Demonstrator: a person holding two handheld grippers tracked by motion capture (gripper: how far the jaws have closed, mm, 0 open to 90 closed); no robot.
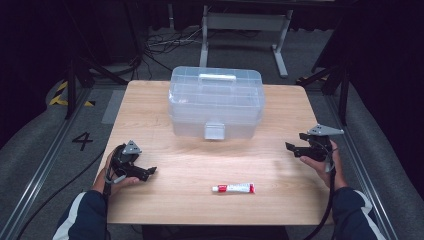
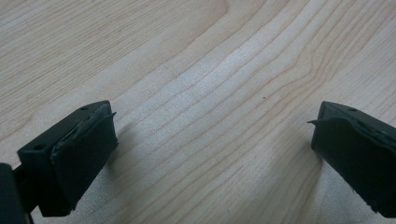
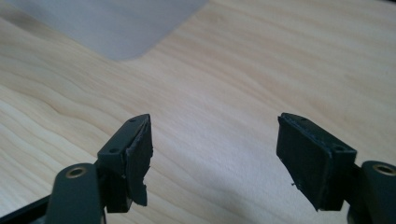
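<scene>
**High view: both grippers apart, tube lying loose near the table's front edge**

High view shows a pale wooden tabletop (image 1: pixel 165 105) with a clear, lidded plastic storage box (image 1: pixel 216 102) standing towards its far side, a white handle on top and a latch on the side facing the person. A small white tube with a red cap and red label (image 1: pixel 233 188) lies flat near the near edge, roughly midway between the two hands and well apart from each.

The left gripper (image 1: pixel 149 171) rests low at the table's left side, held in the person's left hand (image 1: pixel 117 172), its tips pointing inward. In the left gripper view its jaws stand wide with bare wood grain between them, gripping nothing.

The right gripper (image 1: pixel 292 146) sits at the table's right edge in the right hand (image 1: pixel 320 160), apparently lifted a little off the surface, though the angle makes that hard to judge. In the right gripper view its jaws are parted with nothing between them, and a blurred corner of the box (image 3: pixel 116 28) lies ahead.
</scene>
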